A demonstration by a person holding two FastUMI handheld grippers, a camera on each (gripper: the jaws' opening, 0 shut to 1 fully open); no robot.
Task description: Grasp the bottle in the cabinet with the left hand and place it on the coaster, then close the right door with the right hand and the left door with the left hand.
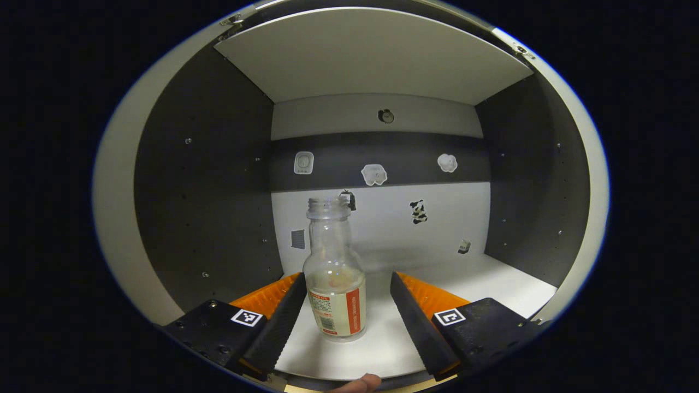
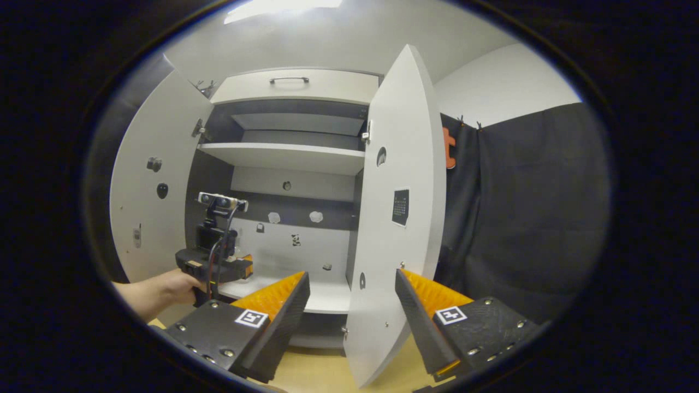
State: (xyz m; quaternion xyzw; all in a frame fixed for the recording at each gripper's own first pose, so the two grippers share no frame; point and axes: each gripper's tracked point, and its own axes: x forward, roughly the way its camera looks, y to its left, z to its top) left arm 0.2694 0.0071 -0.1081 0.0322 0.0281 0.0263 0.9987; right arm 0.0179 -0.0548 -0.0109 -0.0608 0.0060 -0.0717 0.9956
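A clear, capless glass bottle [image 1: 334, 273] with a red and white label stands upright on the cabinet's white floor [image 1: 469, 278]. My left gripper [image 1: 347, 277] is open around it. The bottle stands close to the left finger [image 1: 284, 311], with a gap to the right finger [image 1: 415, 316]. In the right gripper view a hand holds the left gripper [image 2: 215, 262] inside the open cabinet. The right door [image 2: 404, 218] and the left door [image 2: 153, 207] both stand wide open. My right gripper [image 2: 352, 275] is open and holds nothing, in front of the right door's lower edge.
A white shelf [image 1: 371, 54] spans the cabinet above the bottle, and small stickers [image 1: 374, 174] dot the back wall. A drawer with a handle [image 2: 289, 81] sits on top. A wooden tabletop [image 2: 322, 371] lies below, and black cloth [image 2: 519, 218] hangs to the right.
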